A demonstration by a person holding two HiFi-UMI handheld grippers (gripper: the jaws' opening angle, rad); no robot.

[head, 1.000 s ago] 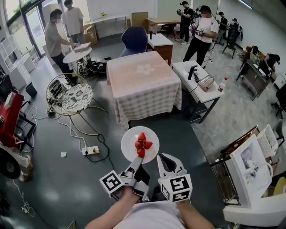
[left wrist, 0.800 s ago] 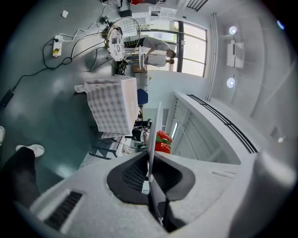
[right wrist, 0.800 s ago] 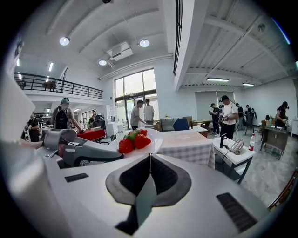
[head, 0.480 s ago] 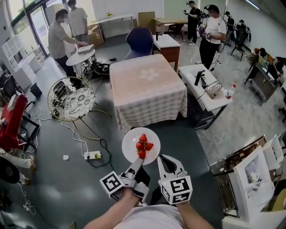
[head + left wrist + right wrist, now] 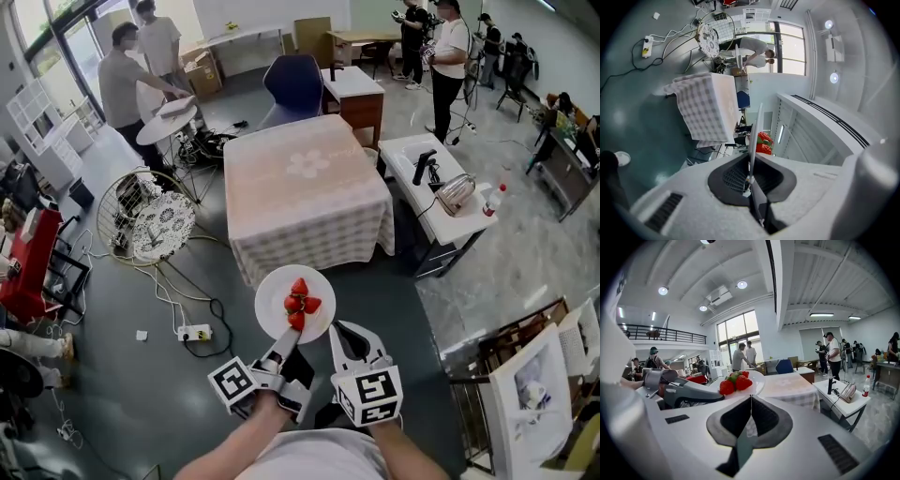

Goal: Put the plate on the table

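Left gripper (image 5: pixel 289 339) was clenched on the near rim of the plate (image 5: pixel 293 302). In the left gripper view the pads pinched the rim edge-on (image 5: pixel 750 174), with the plate (image 5: pixel 756 133) running straight out between them. The plate was white and round and carried a small heap of strawberries (image 5: pixel 298 304) about its centre; the same berries (image 5: pixel 763 143) showed in the left gripper view.

The plate was not on the table (image 5: pixel 309 206). It was held in the air over the grey floor (image 5: pixel 131 394), short of the table's near edge, and looked roughly level in the right gripper view (image 5: pixel 757 379).

Right gripper (image 5: pixel 352 339) was just right of the left one and clear of the plate. Its jaws were closed on each other with nothing between them (image 5: pixel 751 401). It looked across the strawberries (image 5: pixel 735 383) towards the table (image 5: pixel 787 380).

The table was square, with a checked cloth hanging over its edges and a pale flower print near the middle of the top. No objects visible on it.

Around it:
- blue chair (image 5: pixel 297 86) at the far edge
- white bench (image 5: pixel 441 202) off the right edge, with a silver appliance (image 5: pixel 457 194) and a bottle (image 5: pixel 494 200) on it
- round wire chair (image 5: pixel 145 211) off the left edge
- power strip (image 5: pixel 194 332) with cables on the floor near the left front corner

Several people stood in the background at top left and top right.
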